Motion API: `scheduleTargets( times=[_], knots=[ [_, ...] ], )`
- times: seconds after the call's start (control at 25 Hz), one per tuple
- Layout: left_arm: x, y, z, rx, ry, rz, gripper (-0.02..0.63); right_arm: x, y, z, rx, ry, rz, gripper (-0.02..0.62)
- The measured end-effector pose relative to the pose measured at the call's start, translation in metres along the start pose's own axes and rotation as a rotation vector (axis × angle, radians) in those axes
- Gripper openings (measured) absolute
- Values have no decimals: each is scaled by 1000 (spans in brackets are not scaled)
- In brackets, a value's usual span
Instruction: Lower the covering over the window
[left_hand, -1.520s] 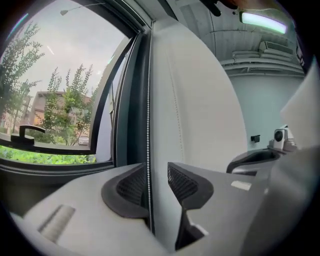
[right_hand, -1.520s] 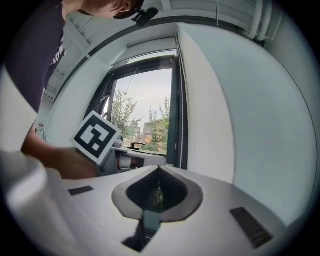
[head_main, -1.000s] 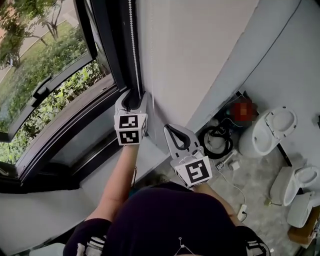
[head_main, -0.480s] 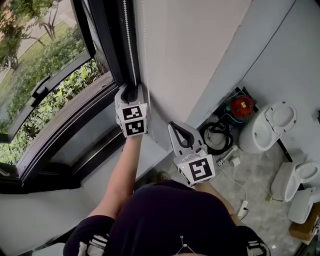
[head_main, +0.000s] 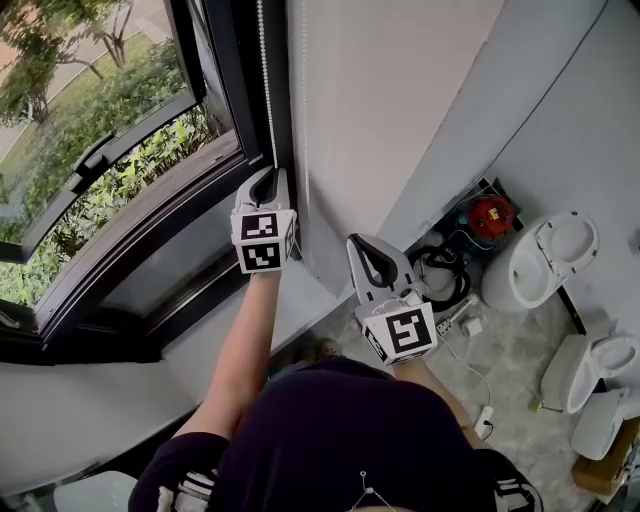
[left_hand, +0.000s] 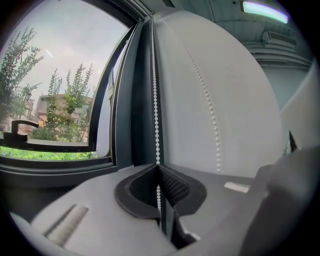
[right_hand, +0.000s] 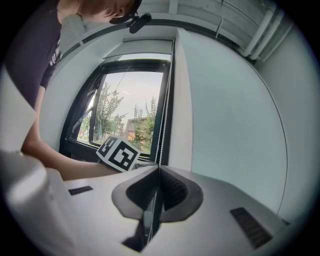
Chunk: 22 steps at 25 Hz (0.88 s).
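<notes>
Greenery (head_main: 130, 170) shows left of the dark window frame (head_main: 238, 90); white wall (head_main: 400, 100) rises right of it, toilets (head_main: 535, 262) on the floor (head_main: 500, 350) farther right. At the frame we pinch the bead chain (head_main: 265, 70) with the left gripper (head_main: 268, 178), whose jaws, spread a second ago, have just closed; the right gripper (head_main: 362, 245), lower right of the frame, stays clamped on the chain. The pale covering (right_hand: 142, 48) bands the frame's top.

White bead chain (head_main: 268, 80) against a black window frame (head_main: 232, 100). Left gripper (head_main: 271, 176) and right gripper (head_main: 359, 242) are pale grey, their cubes (head_main: 263, 242) patterned in black-and-white squares. Green shrubs (head_main: 120, 165) outside. White toilets (head_main: 540, 255), one red object (head_main: 491, 217).
</notes>
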<state>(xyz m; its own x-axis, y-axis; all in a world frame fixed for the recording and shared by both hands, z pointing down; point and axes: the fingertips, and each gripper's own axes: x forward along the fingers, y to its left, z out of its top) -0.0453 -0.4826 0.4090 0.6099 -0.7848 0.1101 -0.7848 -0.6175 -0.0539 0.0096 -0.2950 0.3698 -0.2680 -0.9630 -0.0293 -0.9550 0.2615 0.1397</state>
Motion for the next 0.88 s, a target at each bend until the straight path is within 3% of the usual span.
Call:
scheduleTargets(
  times=[0.44, 0.64, 0.88],
  knots=[
    [-105, -40, 2, -46, -23, -190, 12, 17, 29, 21, 37, -23, 96, 14],
    [-140, -51, 1, -72, -32, -165, 12, 19, 46, 31, 79, -56, 181, 14],
    [-161, -81, 5, -68, -34, -69, 12, 6, 57, 45, 135, -84, 380, 15]
  ],
)
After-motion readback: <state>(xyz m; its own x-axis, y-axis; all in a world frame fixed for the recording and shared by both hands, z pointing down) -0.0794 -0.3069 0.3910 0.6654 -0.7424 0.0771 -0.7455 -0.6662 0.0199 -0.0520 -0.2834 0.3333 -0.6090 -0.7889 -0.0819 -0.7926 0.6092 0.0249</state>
